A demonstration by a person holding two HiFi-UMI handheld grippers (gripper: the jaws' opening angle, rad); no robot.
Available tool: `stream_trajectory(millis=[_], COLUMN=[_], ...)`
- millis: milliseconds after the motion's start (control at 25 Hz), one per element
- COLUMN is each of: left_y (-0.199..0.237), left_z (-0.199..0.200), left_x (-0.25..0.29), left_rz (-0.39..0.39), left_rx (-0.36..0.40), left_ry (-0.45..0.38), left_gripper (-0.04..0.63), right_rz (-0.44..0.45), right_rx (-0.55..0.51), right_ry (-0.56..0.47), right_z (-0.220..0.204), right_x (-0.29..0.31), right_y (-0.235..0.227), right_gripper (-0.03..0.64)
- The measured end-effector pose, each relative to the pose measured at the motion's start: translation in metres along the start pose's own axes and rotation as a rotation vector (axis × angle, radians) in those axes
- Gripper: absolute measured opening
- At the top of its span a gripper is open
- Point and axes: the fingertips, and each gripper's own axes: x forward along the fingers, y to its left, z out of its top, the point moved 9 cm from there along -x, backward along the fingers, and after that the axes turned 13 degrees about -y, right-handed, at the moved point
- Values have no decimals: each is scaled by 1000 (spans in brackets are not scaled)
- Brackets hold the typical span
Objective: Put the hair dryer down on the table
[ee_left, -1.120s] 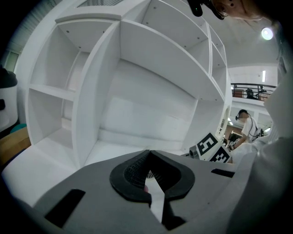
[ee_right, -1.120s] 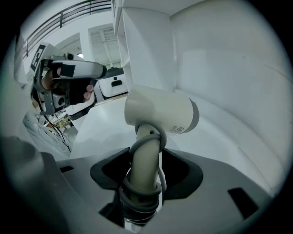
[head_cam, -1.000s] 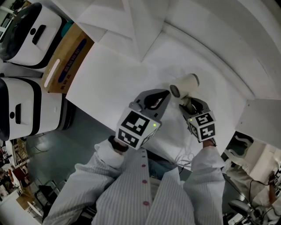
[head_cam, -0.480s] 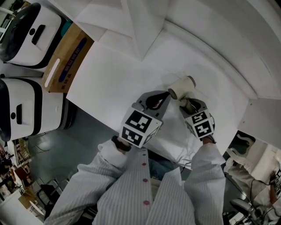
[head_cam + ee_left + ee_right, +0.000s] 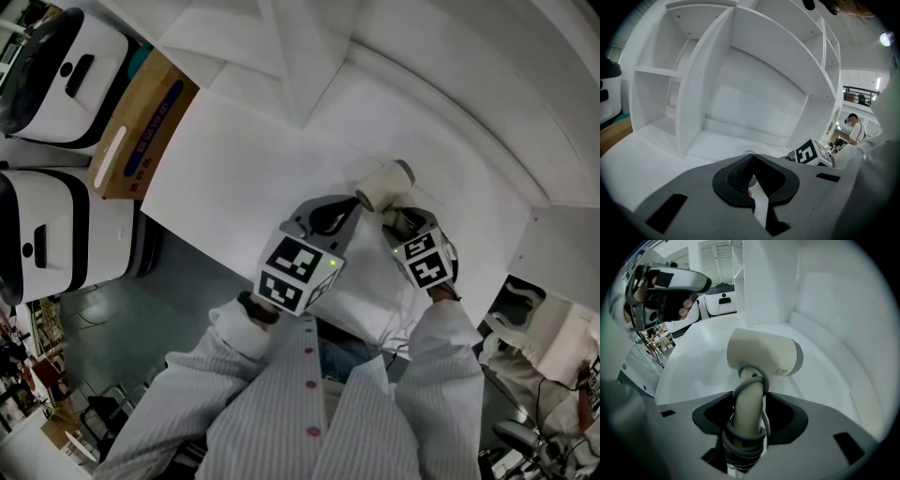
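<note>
Hair dryer handle clamped in right gripper, over white table, left gripper closed, empty

The hair dryer is cream, the table white.

We see a cardboard box lying near two white machines. We also see white shelves standing upright, their compartments bare

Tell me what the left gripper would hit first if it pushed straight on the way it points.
Most likely the hair dryer: in the head view the left gripper, jaws shut, aims at the barrel's near end, while the right gripper holds its handle. Depth is uncertain.
</note>
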Motion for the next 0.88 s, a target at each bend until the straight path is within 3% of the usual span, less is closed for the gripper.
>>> stream_trajectory(millis=[320, 880], left_y=[2, 11], left_z=[-1, 4], left_x=[-4, -13], left_rz=[1, -2], left_rx=[-5, -13], left_ry=[-6, -16], left_gripper=[11, 11], right_rz=[0, 3], right_rx=[-74, -42], right_ry=[61, 83], right_z=[-6, -6], right_x=[12, 15], right_y=[4, 3], right_gripper=[212, 212])
